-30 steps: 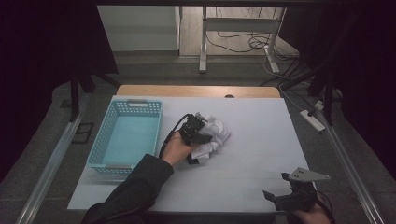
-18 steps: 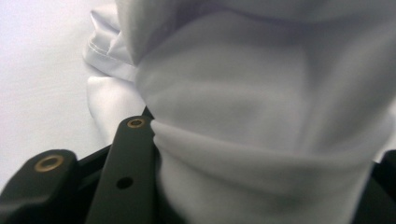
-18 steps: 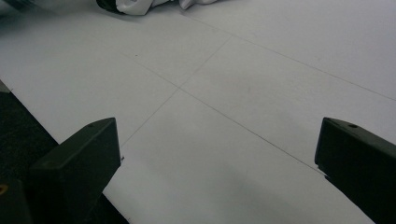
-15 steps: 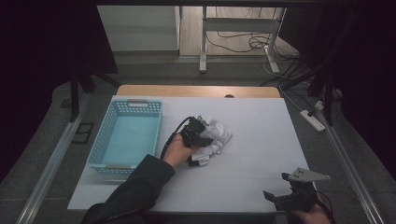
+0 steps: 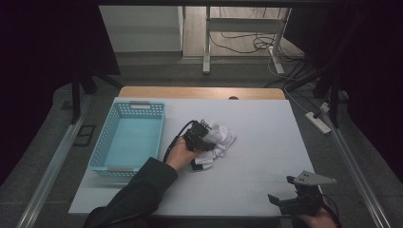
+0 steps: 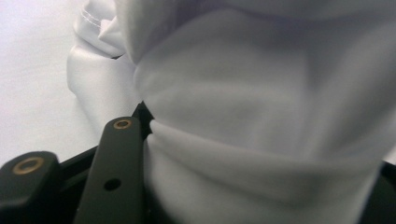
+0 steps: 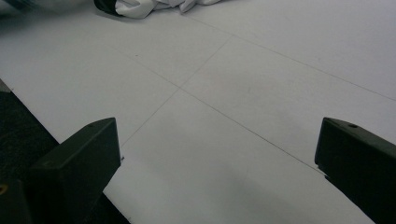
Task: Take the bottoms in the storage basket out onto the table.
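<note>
White cloth (image 5: 221, 137) at frame centre is clamped in the left gripper (image 5: 199, 137); blue basket (image 5: 127, 137) still empty, right gripper (image 5: 297, 202) jaws wide.

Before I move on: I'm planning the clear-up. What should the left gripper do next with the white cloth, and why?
Probably lift the white cloth and carry it toward the blue basket: the left gripper has fabric bunched between its jaws, and the basket stands just left of it.
</note>
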The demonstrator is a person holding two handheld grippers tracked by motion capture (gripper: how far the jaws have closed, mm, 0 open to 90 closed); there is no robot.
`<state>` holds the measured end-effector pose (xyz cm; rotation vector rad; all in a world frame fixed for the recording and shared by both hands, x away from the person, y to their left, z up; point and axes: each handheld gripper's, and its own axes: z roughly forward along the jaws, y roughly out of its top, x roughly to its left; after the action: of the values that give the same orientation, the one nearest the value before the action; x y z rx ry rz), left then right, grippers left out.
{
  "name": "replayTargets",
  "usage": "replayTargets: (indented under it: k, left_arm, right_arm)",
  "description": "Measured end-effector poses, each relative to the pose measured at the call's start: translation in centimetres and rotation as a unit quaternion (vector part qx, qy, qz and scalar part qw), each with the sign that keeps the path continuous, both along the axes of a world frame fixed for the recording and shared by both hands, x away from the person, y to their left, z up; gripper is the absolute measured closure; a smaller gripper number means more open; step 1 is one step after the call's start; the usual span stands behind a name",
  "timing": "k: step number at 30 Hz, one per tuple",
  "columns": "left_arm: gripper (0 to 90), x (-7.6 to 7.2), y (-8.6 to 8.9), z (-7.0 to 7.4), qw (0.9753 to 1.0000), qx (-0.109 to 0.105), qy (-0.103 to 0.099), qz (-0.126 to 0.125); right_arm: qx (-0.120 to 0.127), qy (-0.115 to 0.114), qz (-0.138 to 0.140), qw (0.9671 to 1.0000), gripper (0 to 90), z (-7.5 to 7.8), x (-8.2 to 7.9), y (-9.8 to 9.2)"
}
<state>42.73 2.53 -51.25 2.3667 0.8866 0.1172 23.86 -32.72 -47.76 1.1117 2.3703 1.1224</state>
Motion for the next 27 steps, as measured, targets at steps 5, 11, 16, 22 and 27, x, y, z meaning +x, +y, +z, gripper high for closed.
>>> replayTargets:
  k: [5,11,16,22,27]
  left_arm:
    - [49.9,-0.26,-0.37,-0.12,0.9997,0.018,-0.016,-0.005]
    - [44.4,-0.26,-0.35,-0.17,0.9993,0.025,-0.025,-0.006]
    - [39.4,-0.21,-0.28,-0.28,0.9993,0.025,-0.029,0.001]
    - [35.9,-0.25,-0.28,-0.21,0.9991,0.026,-0.033,0.004]
    - [28.8,-0.12,-0.13,-0.2,0.9994,0.02,-0.029,0.007]
  right_arm:
    - [0.0,0.0,0.0,1.0,0.4,0.0,-0.01,0.0]
    - [0.0,0.0,0.001,1.0,0.4,0.0,-0.02,0.0]
    - [0.001,-0.001,0.002,1.0,0.4,-0.01,-0.03,-0.01]
    - [0.0,-0.001,0.003,1.0,0.4,0.0,-0.03,-0.01]
    - [0.001,0.0,0.003,1.0,0.4,-0.01,-0.03,-0.01]
